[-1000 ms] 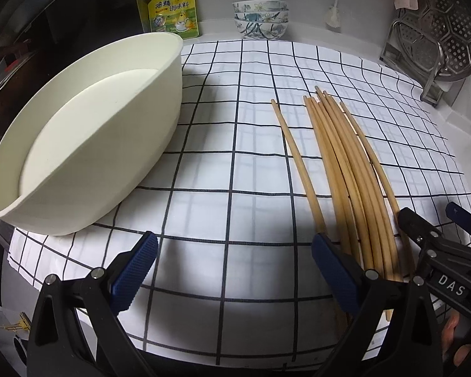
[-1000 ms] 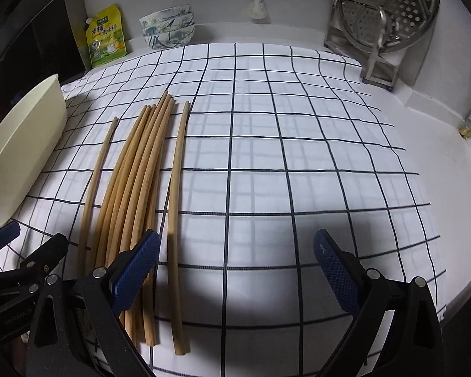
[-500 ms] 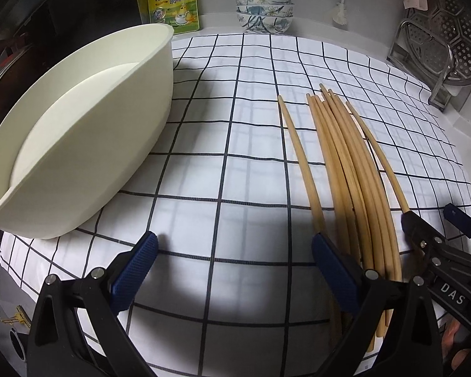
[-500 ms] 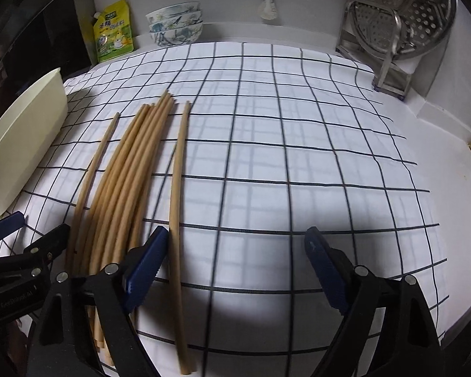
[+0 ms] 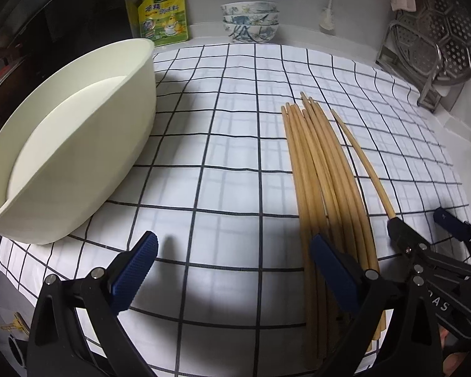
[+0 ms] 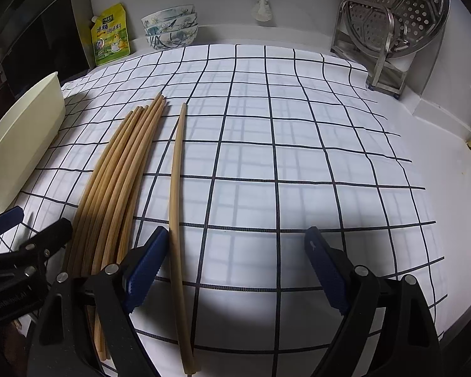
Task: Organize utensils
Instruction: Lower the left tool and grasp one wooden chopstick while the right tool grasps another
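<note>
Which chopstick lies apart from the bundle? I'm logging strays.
The single chopstick on the bundle's right, with checked cloth showing between them.

Yellow pouch carries unreadable Chinese print; "AS" on right gripper, "GenRobot.AI" on left gripper.

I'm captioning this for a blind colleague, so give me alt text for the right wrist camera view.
A bundle of wooden chopsticks lies on a black-and-white checked cloth, with a single chopstick apart to its right, running between the open right tongs. A cream tub sits at left, the left tongs low beside it.
</note>
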### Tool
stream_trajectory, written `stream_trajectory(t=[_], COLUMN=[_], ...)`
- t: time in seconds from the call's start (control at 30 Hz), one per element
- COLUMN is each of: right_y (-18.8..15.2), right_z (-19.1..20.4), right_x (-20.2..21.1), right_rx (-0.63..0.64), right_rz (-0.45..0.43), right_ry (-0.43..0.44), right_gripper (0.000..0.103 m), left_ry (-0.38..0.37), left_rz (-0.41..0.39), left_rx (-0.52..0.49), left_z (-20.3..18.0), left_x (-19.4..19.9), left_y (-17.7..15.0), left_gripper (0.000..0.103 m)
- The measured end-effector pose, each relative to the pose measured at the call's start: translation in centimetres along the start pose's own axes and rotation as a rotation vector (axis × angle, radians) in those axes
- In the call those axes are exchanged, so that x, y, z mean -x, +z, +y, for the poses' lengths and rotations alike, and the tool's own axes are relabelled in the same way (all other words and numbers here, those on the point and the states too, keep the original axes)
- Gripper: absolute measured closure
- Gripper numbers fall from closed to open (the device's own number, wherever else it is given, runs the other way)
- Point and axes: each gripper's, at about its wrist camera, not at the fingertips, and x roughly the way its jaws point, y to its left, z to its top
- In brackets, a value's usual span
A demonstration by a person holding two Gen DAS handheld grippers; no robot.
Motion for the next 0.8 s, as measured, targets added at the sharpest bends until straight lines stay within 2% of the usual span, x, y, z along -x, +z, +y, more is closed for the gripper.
stream_trajectory(t=[0.33,0.6,0.63,0.7,0.73,0.77,0.8], right_y=[0.0,0.2,0.2,0.3,0.3,0.3,0.2], right_z=[0.0,0.6,0.7,0.8,1.1,1.3,1.5], right_x=[0.0,-0.1,-0.1,0.1,0.2,0.3,0.4], right_rx=[0.002,0.034,0.036,0.040,0.052,0.059,0.066], right_rz=[0.001,-0.014,-0.015,-0.014,-0.018,-0.022,-0.025], right_ry=[-0.002,-0.016,-0.007,0.017,0.021,0.025,0.025], right_gripper=[0.019,0.020,0.022,0.035,0.040,0.051,0.061], left_ry=[0.027,0.008,-0.005,-0.028,-0.042,-0.048,-0.053], left_rz=[0.017,0.008,0.003,-0.006,-0.010,-0.013,-0.012], left_rx=[-0.001,0.014,0.004,-0.011,-0.015,-0.018,-0.020], left_z=[0.5,0.3,0.1,-0.3,-0.4,-0.5,-0.6], left_x=[-0.5,-0.8,-0.8,-0.5,-0.3,-0.1,0.0], left_y=[-0.6,-0.2,-0.2,-0.2,-0.1,-0.1,-0.1], left_gripper=[0.006,0.007,0.010,0.022,0.036,0.049,0.056])
